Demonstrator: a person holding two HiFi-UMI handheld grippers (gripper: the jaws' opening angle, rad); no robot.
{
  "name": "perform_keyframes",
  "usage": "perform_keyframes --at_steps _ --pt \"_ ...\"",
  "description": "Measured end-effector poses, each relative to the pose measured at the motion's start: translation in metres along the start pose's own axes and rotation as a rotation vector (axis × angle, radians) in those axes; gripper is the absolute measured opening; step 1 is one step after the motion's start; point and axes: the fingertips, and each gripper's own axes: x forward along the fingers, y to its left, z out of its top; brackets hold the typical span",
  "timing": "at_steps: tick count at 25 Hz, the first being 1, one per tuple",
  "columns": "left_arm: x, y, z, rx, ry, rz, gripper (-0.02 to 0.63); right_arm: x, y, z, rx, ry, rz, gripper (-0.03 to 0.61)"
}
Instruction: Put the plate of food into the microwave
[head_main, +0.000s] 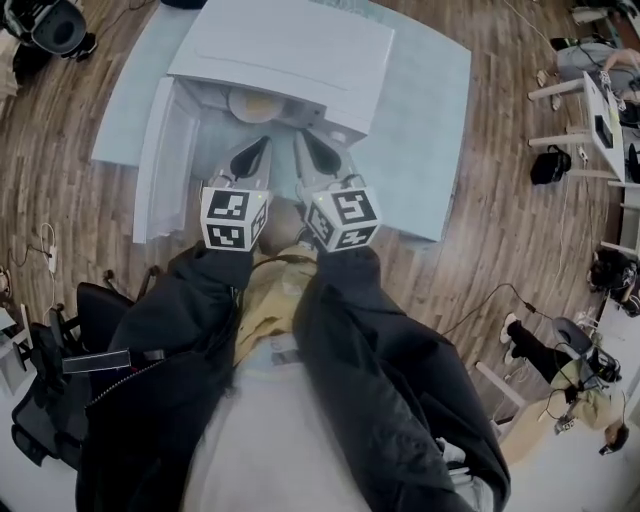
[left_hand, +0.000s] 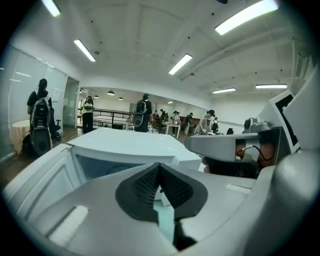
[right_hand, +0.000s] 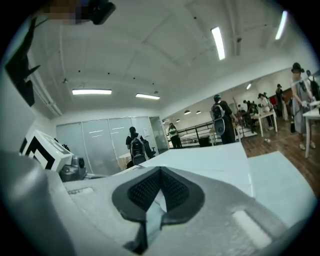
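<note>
A white microwave (head_main: 290, 50) stands on a light blue table (head_main: 430, 120), its door (head_main: 160, 160) swung open to the left. Inside the cavity sits a plate with yellowish food (head_main: 255, 103), partly hidden by the microwave's top. My left gripper (head_main: 262, 145) and right gripper (head_main: 303, 140) hover side by side just in front of the opening, both shut with nothing between the pads. In the left gripper view the shut left gripper (left_hand: 160, 166) points at the open microwave (left_hand: 130, 142). The right gripper view has the shut right gripper (right_hand: 160, 171) before the microwave's top (right_hand: 210, 155).
The open door (left_hand: 45, 175) stands out to the left of both grippers. A black chair (head_main: 60, 400) is at my lower left on the wood floor. A white desk (head_main: 600, 110) and seated people are off to the right; more people stand far across the room.
</note>
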Motion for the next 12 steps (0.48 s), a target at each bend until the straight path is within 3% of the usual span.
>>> perform_keyframes --at_steps 5,12 --pt "-0.014 -0.013 0.039 0.044 -0.089 0.009 -0.002 -0.018 0.004 0.034 -0.102 -0.066 -0.022 -0.006" --pt "-0.020 -0.022 0.060 0.078 -0.143 0.031 -0.002 -0.029 0.008 0.050 -0.186 -0.110 -0.017 -0.006"
